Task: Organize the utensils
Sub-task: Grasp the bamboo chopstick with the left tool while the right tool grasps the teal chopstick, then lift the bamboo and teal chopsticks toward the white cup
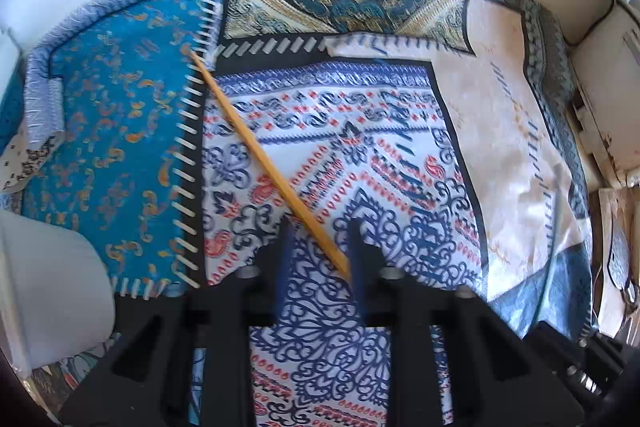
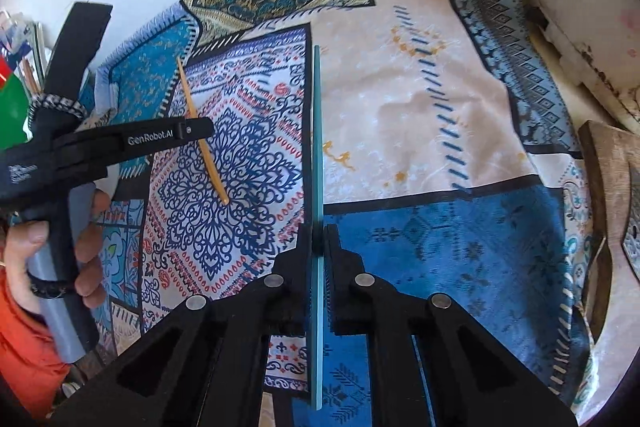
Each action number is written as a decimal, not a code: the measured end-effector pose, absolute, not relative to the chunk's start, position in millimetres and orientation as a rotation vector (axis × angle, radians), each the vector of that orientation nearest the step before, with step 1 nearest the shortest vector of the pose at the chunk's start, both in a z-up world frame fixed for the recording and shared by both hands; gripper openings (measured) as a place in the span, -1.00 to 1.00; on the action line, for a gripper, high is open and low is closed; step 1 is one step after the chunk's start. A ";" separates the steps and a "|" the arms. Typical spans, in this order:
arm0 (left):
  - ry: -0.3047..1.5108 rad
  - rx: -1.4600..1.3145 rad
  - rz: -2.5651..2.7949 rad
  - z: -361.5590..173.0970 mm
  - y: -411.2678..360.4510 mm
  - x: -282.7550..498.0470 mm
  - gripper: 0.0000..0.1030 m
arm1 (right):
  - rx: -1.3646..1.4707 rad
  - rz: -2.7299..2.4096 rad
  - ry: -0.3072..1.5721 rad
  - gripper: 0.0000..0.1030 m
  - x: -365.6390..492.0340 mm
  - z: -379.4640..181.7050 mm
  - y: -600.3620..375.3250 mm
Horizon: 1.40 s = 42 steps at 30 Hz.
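A thin wooden chopstick (image 1: pixel 256 151) lies diagonally on the patterned cloth; its near end sits by the right finger of my left gripper (image 1: pixel 320 227), which is open and hovers just above it. It also shows in the right wrist view (image 2: pixel 200 131), partly crossed by the left gripper (image 2: pixel 192 131) held in a hand. My right gripper (image 2: pixel 318 231) is shut on a teal chopstick (image 2: pixel 317 131), which runs straight forward between the fingers, above the cloth.
A patchwork cloth (image 1: pixel 120 131) covers the table (image 2: pixel 432 83). A white container (image 1: pixel 48 287) stands at the left. A white wall lies beyond. A wooden board (image 2: pixel 608 211) and white box (image 2: pixel 580 7) sit at the right. Coloured items (image 2: pixel 16 75) stand far left.
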<state>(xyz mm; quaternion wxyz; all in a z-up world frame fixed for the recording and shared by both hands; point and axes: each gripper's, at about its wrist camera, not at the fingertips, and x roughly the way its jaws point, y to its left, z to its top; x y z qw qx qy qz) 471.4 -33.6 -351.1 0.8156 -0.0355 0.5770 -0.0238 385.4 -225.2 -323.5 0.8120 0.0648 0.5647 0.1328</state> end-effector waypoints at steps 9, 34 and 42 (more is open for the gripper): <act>1.308 -0.003 -0.259 -355.7 -61.1 434.4 -0.91 | 0.198 0.247 1.150 -0.90 388.1 -301.5 -239.3; 1.346 0.194 -0.306 -364.8 -141.6 482.4 -0.51 | 0.252 0.208 1.079 -0.90 382.5 -276.1 -273.7; 1.310 0.241 -0.305 -360.4 -135.5 449.6 -0.93 | 0.262 0.199 1.056 -0.90 379.5 -268.4 -276.4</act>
